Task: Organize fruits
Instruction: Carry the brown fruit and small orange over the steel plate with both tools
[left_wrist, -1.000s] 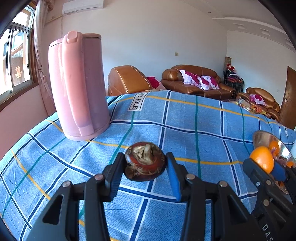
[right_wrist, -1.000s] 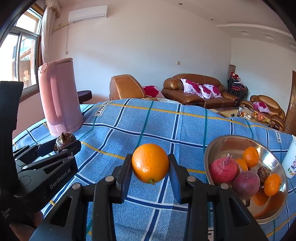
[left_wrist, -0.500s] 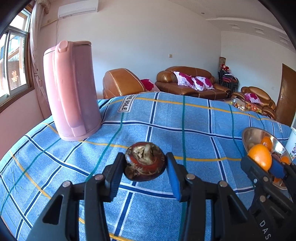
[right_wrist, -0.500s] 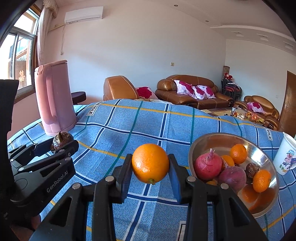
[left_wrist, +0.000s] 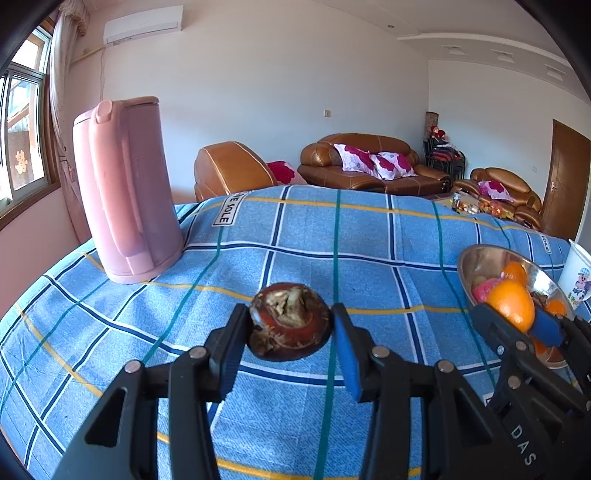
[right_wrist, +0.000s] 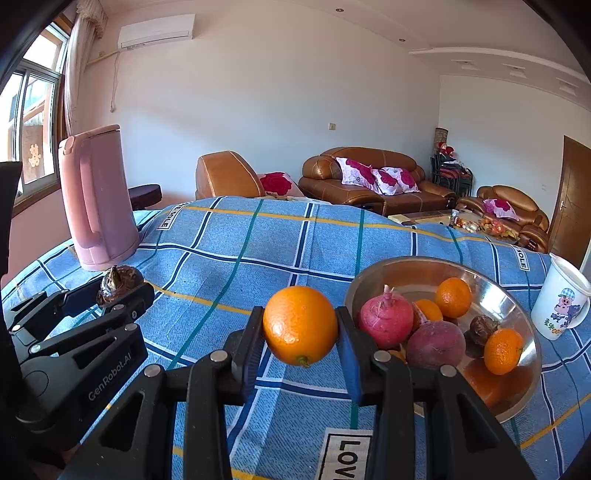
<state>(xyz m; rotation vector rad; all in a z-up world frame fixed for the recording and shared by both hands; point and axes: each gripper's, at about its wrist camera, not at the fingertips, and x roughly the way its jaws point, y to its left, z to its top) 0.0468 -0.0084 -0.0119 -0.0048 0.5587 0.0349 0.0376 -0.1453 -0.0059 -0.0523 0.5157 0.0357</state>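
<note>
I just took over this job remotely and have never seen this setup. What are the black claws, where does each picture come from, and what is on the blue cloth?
No robot: a person holds one black two-finger gripper per hand, each with a fisheye camera looking along its fingers. The left gripper is shut on a dark brown, rough-topped round fruit. The right gripper is shut on a round orange. On the blue checked tablecloth stand a tall pink plastic kettle, a shiny metal bowl holding small oranges, two reddish round roots and one dark fruit, and a white cartoon-printed cup beside the bowl.
</note>
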